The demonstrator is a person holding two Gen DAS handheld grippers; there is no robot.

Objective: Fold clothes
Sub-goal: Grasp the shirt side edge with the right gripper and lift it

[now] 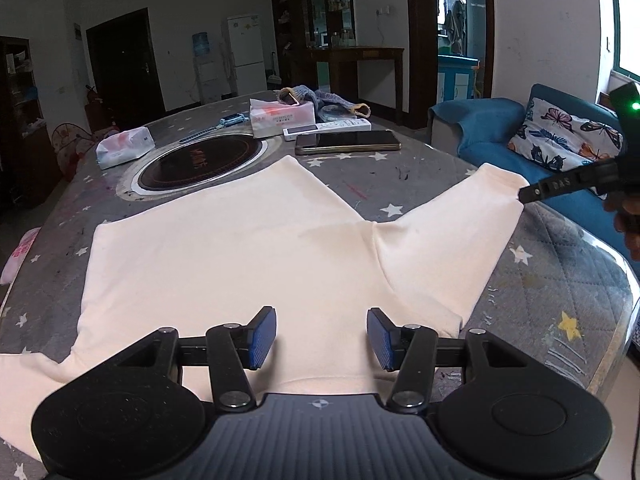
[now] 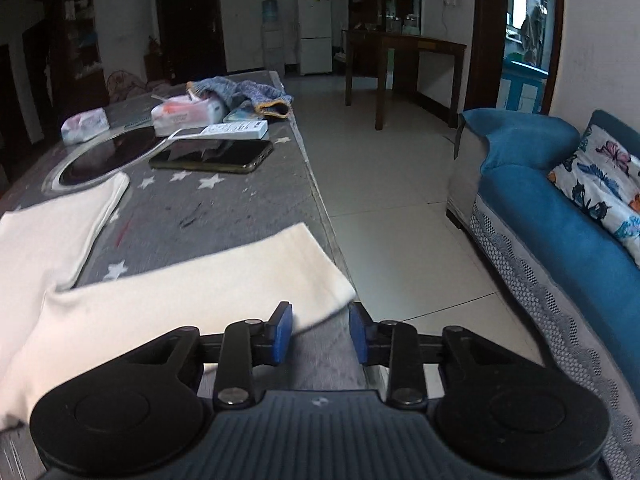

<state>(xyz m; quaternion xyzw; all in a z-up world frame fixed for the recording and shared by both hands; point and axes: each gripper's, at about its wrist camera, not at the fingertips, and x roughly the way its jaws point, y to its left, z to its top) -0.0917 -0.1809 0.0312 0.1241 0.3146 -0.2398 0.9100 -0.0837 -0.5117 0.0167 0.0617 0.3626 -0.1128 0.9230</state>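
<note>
A cream shirt (image 1: 224, 248) is lying flat on the counter (image 1: 560, 280). The left claw (image 1: 322, 338) is hovering half open over the shirt's collar, gripping nothing. The right claw (image 2: 320, 334) is sitting partly open at the sleeve's cuff (image 2: 320, 280), pads not pressing it.

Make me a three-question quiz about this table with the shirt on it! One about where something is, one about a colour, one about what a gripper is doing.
1. Where is the phone?
A. on the sofa
B. on the table beyond the shirt
C. on the floor

2. What colour is the shirt?
A. cream
B. red
C. green

3. How is the left gripper?
A. clamped on the phone
B. open above the shirt
C. holding a pillow

Answers: 1 B, the phone lies past the shirt's hem. 2 A, the cloth is pale cream. 3 B, its blue pads stand apart.
</note>
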